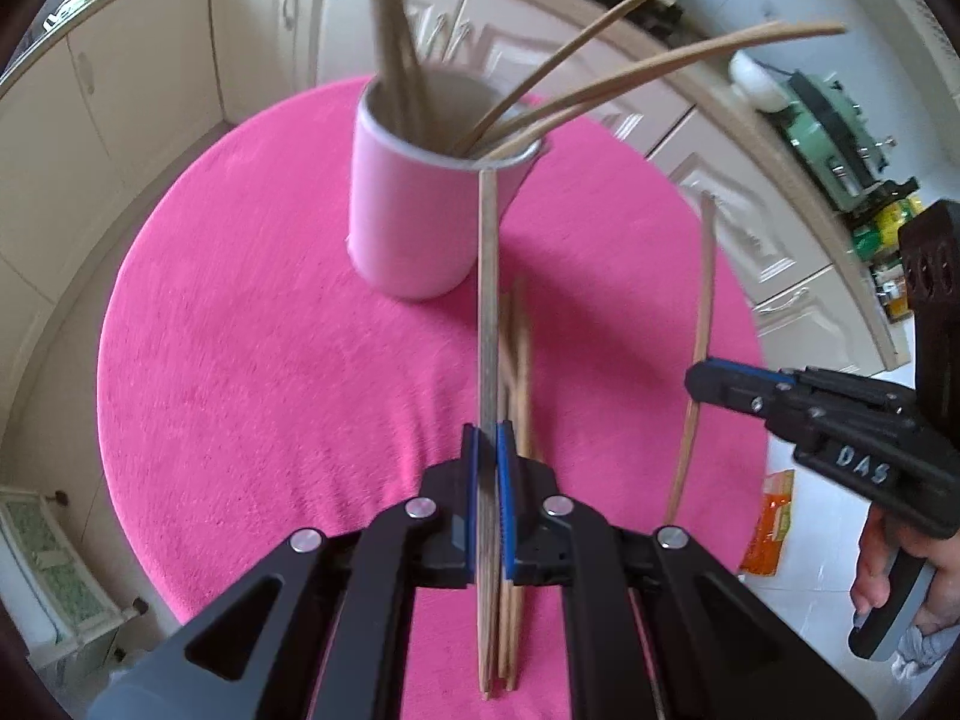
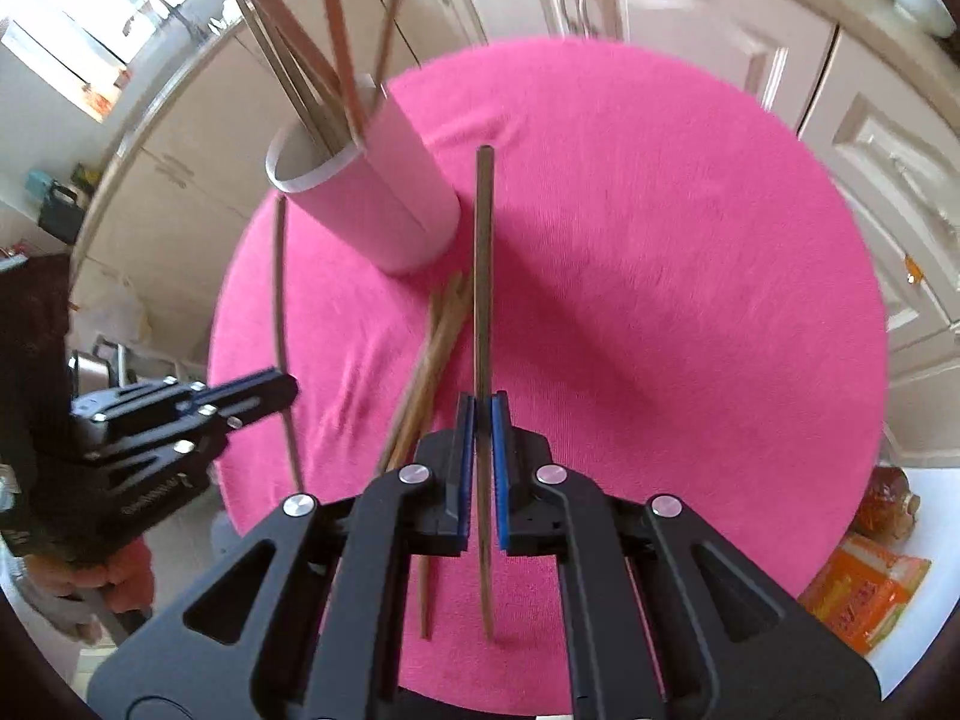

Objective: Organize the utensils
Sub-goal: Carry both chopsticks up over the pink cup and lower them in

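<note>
Left wrist view: left gripper [image 1: 487, 450] clamped tight on one chopstick [image 1: 487, 312], its long axis running straight ahead along the fingers, far tip just short of the pink cup [image 1: 408, 204]; cup stands directly beyond, slightly left, on the pink mat [image 1: 240, 330]; loose chopsticks [image 1: 519, 360] lie under the held one; right gripper [image 1: 714, 381] at right pinches another chopstick.

Right wrist view: right gripper [image 2: 483, 420] closed on its own chopstick [image 2: 483, 276], axis also straight ahead; cup [image 2: 372, 192] lies far and left of that tip, tilted in the lens; left gripper [image 2: 282, 390] at left; left hand judged better lined up with the cup mouth.
</note>
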The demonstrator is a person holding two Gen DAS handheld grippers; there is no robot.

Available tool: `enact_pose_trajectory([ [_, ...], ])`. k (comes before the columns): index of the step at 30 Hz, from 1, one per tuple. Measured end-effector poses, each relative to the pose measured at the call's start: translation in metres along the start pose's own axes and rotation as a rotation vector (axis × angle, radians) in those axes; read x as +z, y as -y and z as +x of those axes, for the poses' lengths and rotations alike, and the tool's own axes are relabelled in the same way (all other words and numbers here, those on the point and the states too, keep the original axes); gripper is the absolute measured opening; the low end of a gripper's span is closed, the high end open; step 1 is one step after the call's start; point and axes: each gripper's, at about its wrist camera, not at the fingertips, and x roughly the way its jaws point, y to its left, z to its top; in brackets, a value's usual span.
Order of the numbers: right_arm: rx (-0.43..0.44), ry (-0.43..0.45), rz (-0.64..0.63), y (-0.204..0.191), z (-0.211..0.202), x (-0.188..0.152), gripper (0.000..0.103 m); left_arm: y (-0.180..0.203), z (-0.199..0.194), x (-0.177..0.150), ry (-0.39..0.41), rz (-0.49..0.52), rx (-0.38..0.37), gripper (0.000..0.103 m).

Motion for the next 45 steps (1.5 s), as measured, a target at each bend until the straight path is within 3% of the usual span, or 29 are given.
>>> enact_pose_trajectory([
  [10,0.042,0.096,-0.009,-0.003,-0.035,0.011,0.006,0.028,-0.018,0.014,0.103,0.054,-0.017,0.006],
  [24,0.08,0.212,-0.097,-0.037,-0.092,0.031,0.006,0.031,-0.067,0.031,0.249,0.064,-0.032,0.006],
  [45,0.08,0.309,-0.23,-0.095,-0.12,0.103,0.006,0.001,-0.134,0.113,0.613,-0.008,-0.005,0.006],
])
